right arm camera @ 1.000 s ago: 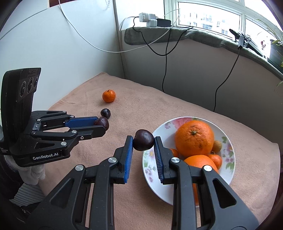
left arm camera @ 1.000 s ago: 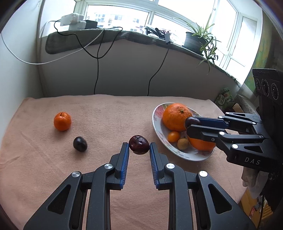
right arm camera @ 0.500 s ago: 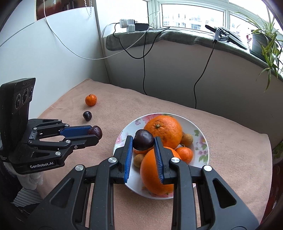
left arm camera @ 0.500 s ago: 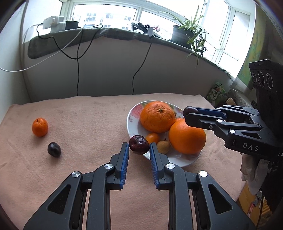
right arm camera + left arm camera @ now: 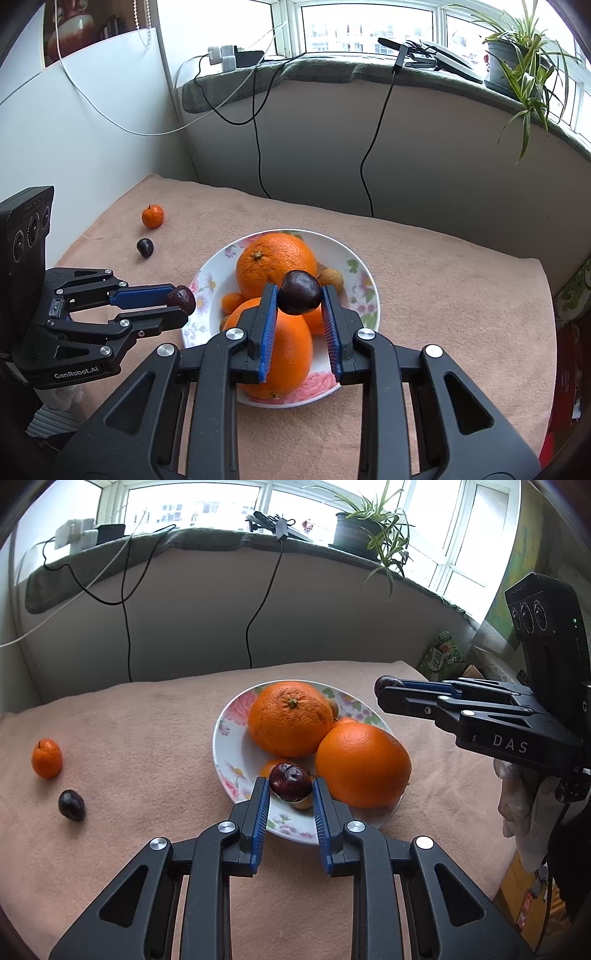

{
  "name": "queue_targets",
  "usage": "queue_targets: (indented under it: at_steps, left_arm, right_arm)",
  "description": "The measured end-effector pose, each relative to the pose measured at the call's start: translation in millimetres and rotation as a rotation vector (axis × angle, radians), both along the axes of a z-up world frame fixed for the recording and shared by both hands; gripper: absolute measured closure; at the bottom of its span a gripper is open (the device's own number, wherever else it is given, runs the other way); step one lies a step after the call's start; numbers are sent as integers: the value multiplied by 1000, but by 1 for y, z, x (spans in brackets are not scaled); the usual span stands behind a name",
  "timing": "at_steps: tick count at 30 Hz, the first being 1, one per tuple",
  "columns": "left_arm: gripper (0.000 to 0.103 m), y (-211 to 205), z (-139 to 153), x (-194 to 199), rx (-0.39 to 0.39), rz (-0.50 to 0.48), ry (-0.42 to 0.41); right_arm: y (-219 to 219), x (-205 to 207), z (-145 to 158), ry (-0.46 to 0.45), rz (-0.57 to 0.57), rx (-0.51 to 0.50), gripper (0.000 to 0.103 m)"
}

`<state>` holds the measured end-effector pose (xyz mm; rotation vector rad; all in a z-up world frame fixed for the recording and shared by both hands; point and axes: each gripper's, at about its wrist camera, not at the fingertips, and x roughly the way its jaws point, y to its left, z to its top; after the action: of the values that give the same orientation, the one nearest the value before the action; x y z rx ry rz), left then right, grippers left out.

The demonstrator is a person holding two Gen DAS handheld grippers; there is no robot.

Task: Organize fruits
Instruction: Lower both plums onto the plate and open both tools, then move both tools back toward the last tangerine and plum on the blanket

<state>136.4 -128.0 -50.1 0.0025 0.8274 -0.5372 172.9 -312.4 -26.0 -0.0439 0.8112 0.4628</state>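
A floral plate (image 5: 231,734) (image 5: 364,288) on the pink cloth holds two big oranges (image 5: 290,718) (image 5: 362,764), a small orange and small tan fruits. My left gripper (image 5: 290,794) is shut on a dark red plum (image 5: 290,786) and holds it over the plate's near-left rim; it shows from the side in the right wrist view (image 5: 181,299). My right gripper (image 5: 299,301) is shut on a dark plum (image 5: 299,291) above the oranges. A tangerine (image 5: 46,758) (image 5: 152,216) and another dark plum (image 5: 71,805) (image 5: 144,246) lie on the cloth at the left.
A low wall with a green-covered sill (image 5: 207,541) runs behind the table, with hanging cables (image 5: 127,627), a power strip (image 5: 229,57) and a potted plant (image 5: 364,531). A white wall (image 5: 92,129) closes the left side. The cloth's right edge drops off to boxes (image 5: 524,886).
Both grippers have moved with their plums over the plate: the left from the open cloth to the plate's near rim, the right from its left edge to above the oranges.
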Motion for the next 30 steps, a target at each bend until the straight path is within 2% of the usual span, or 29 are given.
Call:
queue_targets:
  at_steps: [16,17,19,20,21,22,26,29,30]
  left_arm:
    - [80,-9,-7,10,31,5,7]
    - [78,-9,-7,10,31,6,6]
    - [68,-8,-6,10,29,9,3]
    - [63,-7,-6,10,27,10,1]
    - [63,-7,-6,10,26,9,0]
    - [63,-7,-5,10,27,8,-2]
    - [55,-3,-3,9,24,17,-11]
    - [54,1,-2,8,25,20,-18]
    - [51,3,-1,8,27,23,-21]
  right_arm:
    - [-13,29,-18,68,-29,65,78]
    - [-13,29,-18,69,-26,66,78]
    - [-12,29,-18,72,-21,63,77]
    - [-11,29,-18,69,-23,59,69]
    - [-11,29,-17,63,-26,58,55]
    - [-11,28,-16,57,-27,61,50]
    - [-9,27,-12,49,-23,74,48]
    - [-6,25,-10,43,-27,71,47]
    - [-5,24,-9,43,-31,73,43]
